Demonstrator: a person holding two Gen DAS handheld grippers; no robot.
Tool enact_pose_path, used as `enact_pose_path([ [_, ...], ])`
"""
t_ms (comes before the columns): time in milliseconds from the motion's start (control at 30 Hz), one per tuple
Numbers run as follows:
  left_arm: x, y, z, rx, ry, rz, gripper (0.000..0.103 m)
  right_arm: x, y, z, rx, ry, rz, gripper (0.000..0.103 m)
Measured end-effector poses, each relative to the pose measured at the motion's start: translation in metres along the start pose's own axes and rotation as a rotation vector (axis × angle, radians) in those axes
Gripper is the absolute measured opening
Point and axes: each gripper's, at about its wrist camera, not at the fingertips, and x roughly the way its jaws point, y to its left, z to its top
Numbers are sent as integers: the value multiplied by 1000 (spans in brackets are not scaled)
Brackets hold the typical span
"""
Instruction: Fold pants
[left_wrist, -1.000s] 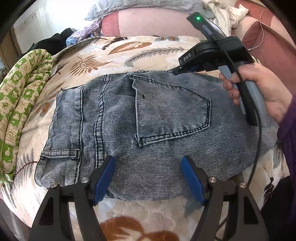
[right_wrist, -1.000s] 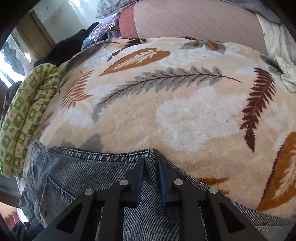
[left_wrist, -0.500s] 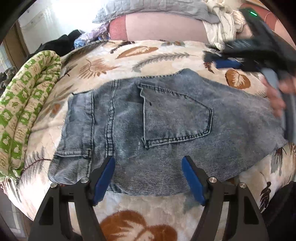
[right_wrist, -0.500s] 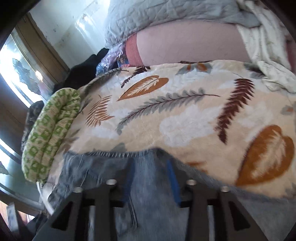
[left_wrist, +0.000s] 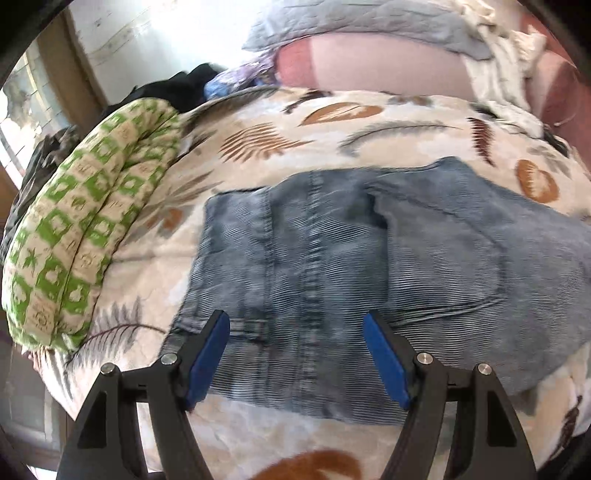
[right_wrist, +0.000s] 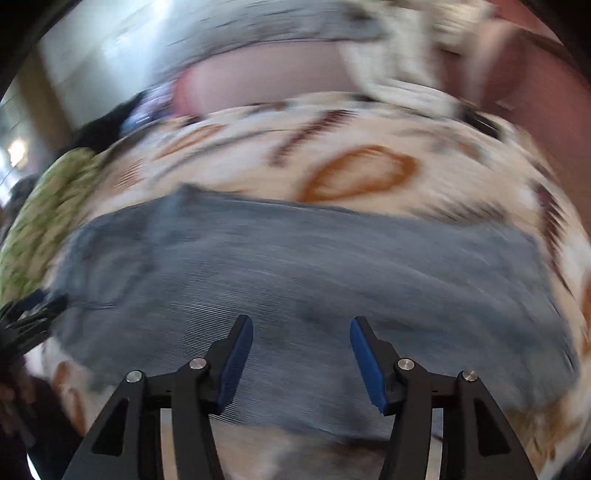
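Hovering nearest, the left gripper (left_wrist: 295, 354) and right gripper (right_wrist: 301, 360) both have fingers spread wide, nothing in them. Just past them the pants (left_wrist: 369, 266) lie folded flat on the leaf-print blanket (left_wrist: 332, 147), green cushion (left_wrist: 74, 229) far left.

A bed (left_wrist: 332, 122) carries everything here, covered by a cream blanket (left_wrist: 406, 147) printed with brown and grey leaves and feathers. On the blanket lie folded blue denim pants (left_wrist: 369, 266), flat, with a back pocket facing up; in the blurred right wrist view the pants (right_wrist: 295, 266) spread across the middle of the blanket (right_wrist: 369, 147). Along the bed's left edge rests a rolled green-and-cream patterned quilt (left_wrist: 74, 240), near the pants but apart from them. At the far end sit a pink bolster (left_wrist: 369, 70), a grey quilted cover (left_wrist: 369, 22) over it, and some dark clothing (left_wrist: 177, 88).
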Motion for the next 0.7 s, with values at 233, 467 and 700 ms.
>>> enact_pose_path([
  [233,22,17,-6,-30,48,-8,82,9,-67,-11,110,39,-111,60],
  [467,27,19,-7,-33,57,-6,85,13,-59,-10,34,52,-133,72],
  [700,30,16,-8,-26,56,19,88,13,-58,-18,15,60,-153,79],
])
